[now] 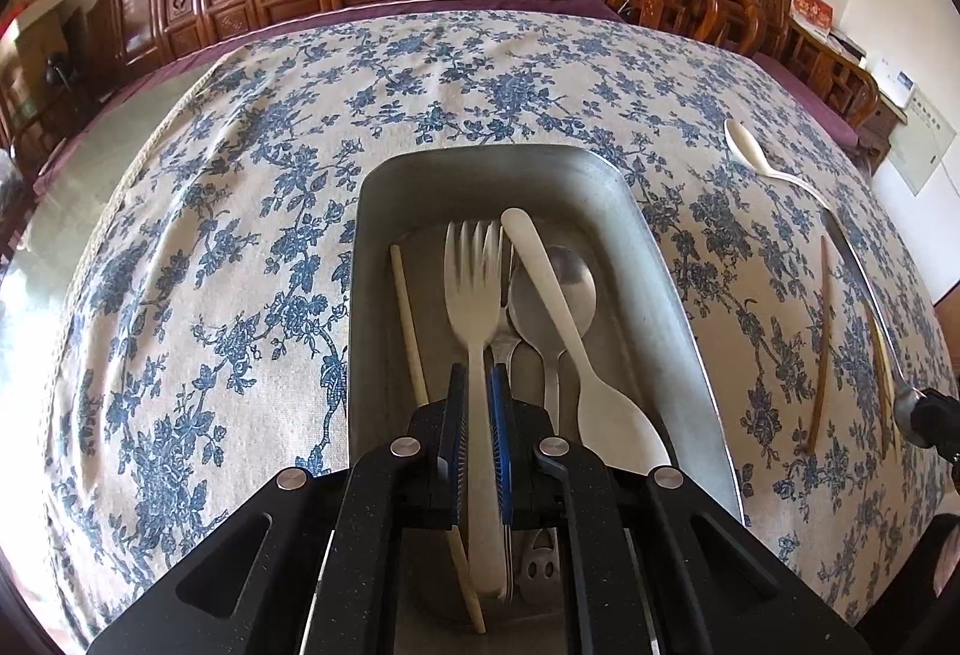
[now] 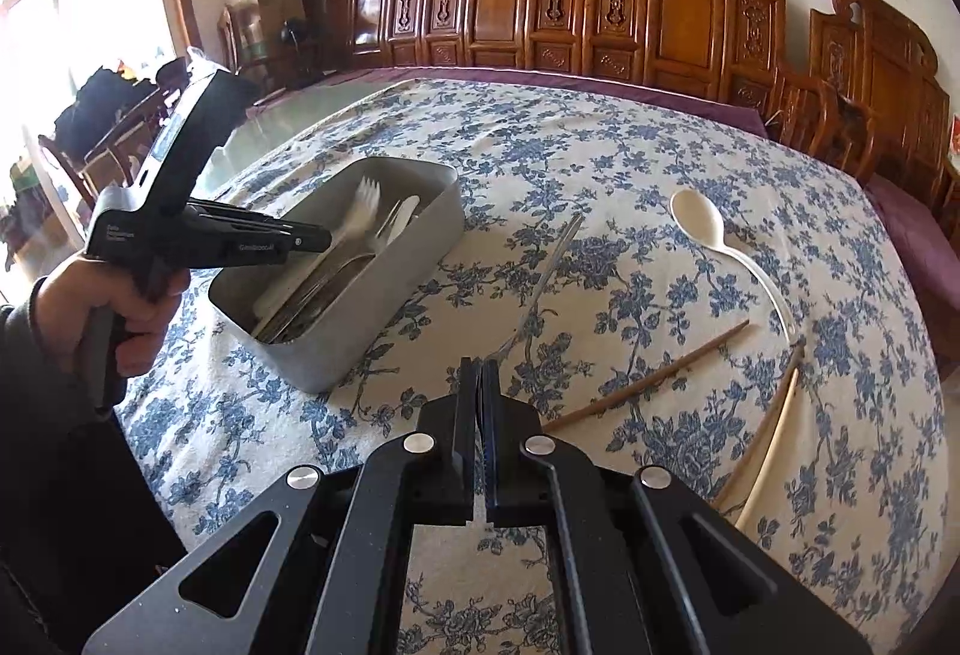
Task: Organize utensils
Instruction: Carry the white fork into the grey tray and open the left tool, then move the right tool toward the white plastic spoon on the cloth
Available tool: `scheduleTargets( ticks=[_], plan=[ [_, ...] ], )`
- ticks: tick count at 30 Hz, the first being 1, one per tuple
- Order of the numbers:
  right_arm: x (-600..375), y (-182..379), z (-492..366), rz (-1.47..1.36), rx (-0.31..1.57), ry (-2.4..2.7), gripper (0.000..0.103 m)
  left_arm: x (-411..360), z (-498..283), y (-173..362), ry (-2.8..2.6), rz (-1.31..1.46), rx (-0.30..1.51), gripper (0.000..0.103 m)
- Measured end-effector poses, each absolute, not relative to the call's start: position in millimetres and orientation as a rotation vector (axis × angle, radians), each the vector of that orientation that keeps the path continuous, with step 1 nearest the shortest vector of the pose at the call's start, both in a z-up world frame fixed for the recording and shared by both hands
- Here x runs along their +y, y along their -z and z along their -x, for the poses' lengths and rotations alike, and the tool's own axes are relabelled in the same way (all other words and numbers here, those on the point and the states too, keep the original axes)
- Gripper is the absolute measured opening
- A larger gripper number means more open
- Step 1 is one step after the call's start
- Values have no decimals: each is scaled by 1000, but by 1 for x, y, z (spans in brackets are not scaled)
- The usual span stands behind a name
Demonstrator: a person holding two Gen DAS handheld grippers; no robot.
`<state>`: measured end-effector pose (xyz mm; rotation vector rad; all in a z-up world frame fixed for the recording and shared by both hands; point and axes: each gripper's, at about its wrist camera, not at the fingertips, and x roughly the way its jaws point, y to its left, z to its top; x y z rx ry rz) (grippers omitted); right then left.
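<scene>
My left gripper (image 1: pixel 477 385) is shut on the handle of a white plastic fork (image 1: pixel 474 283), held over the metal tray (image 1: pixel 660 259). The tray holds a white spoon (image 1: pixel 576 349), a metal spoon (image 1: pixel 555 295) and a pale chopstick (image 1: pixel 411 325). My right gripper (image 2: pixel 480 379) is shut on the handle end of a metal fork (image 2: pixel 543 283) that stretches away over the cloth. In the right wrist view the left gripper (image 2: pixel 312 238) reaches over the tray (image 2: pixel 384 307) with the white fork (image 2: pixel 360 217). A white spoon (image 2: pixel 720 247), a brown chopstick (image 2: pixel 648 379) and a pale chopstick (image 2: pixel 768 451) lie on the cloth.
A blue floral tablecloth (image 1: pixel 240 235) covers the table. Carved wooden chairs (image 2: pixel 600 13) line the far side. Bare glass tabletop (image 2: pixel 312 115) shows at the far left. The loose white spoon (image 1: pixel 762 157) and brown chopstick (image 1: pixel 819 343) lie right of the tray.
</scene>
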<state>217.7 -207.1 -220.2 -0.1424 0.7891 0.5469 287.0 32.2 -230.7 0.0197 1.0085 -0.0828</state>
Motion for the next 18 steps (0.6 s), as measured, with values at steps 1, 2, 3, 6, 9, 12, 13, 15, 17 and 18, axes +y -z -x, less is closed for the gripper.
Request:
scheduleTargets(
  ticks=[1, 2, 3, 6, 9, 12, 13, 15, 17, 18],
  plan=[
    [-203, 218, -219, 151, 785, -546, 3, 33, -286, 229, 84, -19, 1005, 8],
    [-200, 216, -220, 155, 783, -546, 3, 33, -286, 228, 84, -21, 1004, 12],
    [-196, 214, -221, 156, 781, -548, 3, 33, -285, 225, 85, -22, 998, 16],
    [-184, 207, -224, 163, 773, -561, 3, 37, -281, 215, 89, -30, 969, 16],
    [-170, 201, -227, 167, 768, -579, 3, 45, -277, 203, 91, -27, 941, 17],
    [-154, 196, -230, 166, 764, -608, 3, 52, -271, 193, 93, -33, 917, 18],
    [-149, 195, -231, 166, 763, -618, 3, 55, -270, 191, 91, -36, 911, 19],
    [-138, 193, -232, 164, 760, -641, 3, 61, -267, 186, 89, -37, 898, 24],
    [-128, 192, -233, 164, 760, -659, 3, 68, -266, 182, 88, -30, 891, 25],
    [-123, 192, -233, 166, 760, -667, 3, 71, -266, 181, 87, -24, 889, 27]
  ],
)
